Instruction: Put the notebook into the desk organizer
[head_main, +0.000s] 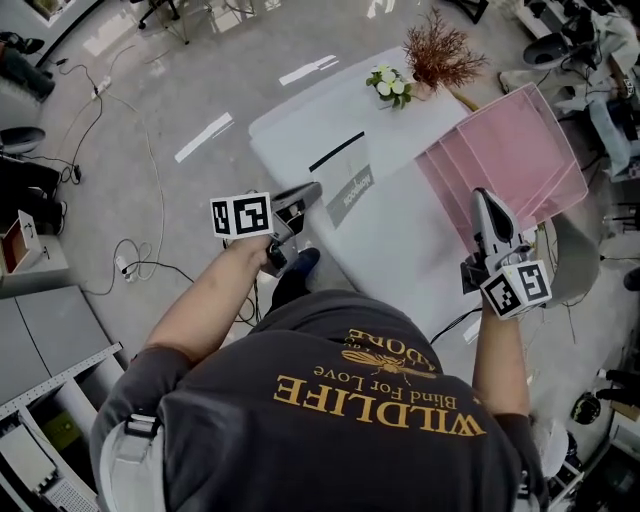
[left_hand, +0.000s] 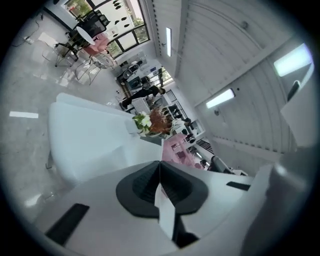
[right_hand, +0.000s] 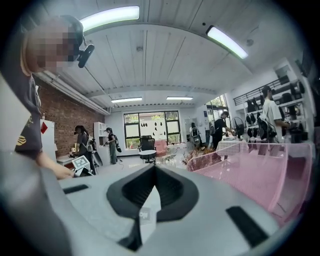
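A white notebook with a black stripe and a grey label lies flat on the white table. The pink desk organizer stands at the table's right end; it also shows as the pink organizer close on the right in the right gripper view. My left gripper hovers at the table's left edge near the notebook, jaws together and empty; the left gripper points across the table. My right gripper hangs beside the organizer's near side, and the right gripper shows its jaws meeting with nothing between them.
White flowers and a reddish dried plant stand at the table's far end. Cables trail over the floor at left, by a grey cabinet. People stand in the background of the room.
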